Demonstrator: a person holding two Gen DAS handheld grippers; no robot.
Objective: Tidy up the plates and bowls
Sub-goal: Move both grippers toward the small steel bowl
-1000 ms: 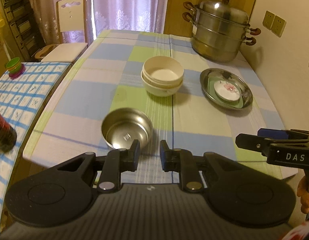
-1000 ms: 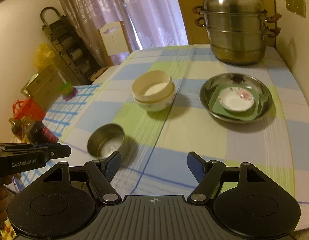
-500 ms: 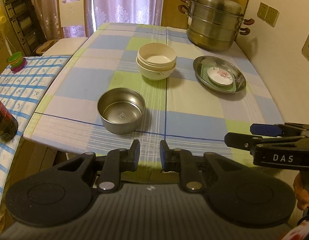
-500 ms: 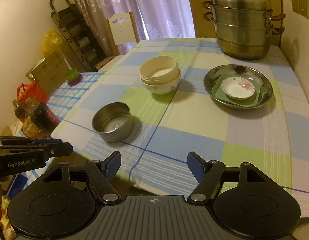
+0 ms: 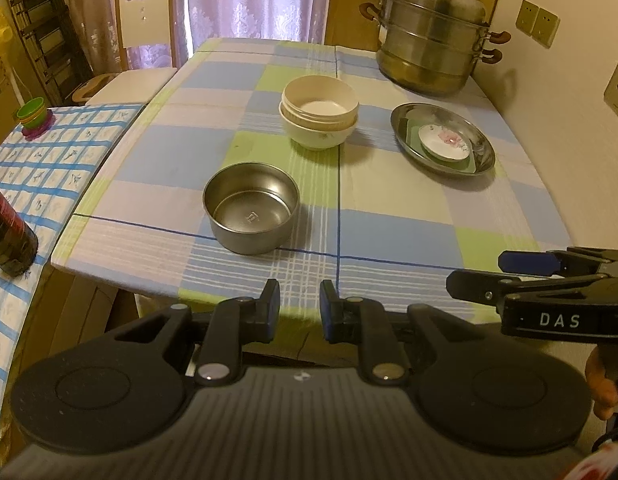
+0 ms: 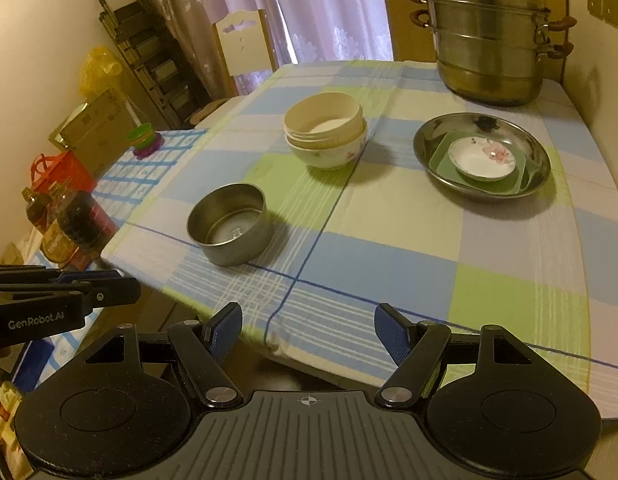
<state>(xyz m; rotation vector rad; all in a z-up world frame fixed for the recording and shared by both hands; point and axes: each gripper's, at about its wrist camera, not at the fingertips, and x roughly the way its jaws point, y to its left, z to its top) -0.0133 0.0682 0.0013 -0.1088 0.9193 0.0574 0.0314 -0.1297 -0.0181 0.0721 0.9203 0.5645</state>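
Steel bowl [image 5: 251,212] sits alone near counter [image 5: 389,216] edge. Left tongs [image 5: 299,310] nearly closed w/ nothing between, right tongs [image 6: 308,334] spread, empty. Grip rim (thin wall), nest into stacked bowls [image 5: 319,114].

The desk's tablecloth [image 5: 389,184] is checked in pale blue, lime green and cream, crossed by thin dark blue lines. The steel bowl [image 5: 251,212] is plain silver-grey. The stacked bowls [image 5: 319,118] are cream, the lowest with a small floral print. In the silver steel dish [image 6: 483,156] lies a green square plate [image 6: 521,176] under a white saucer [image 6: 483,158] with a pink flower.
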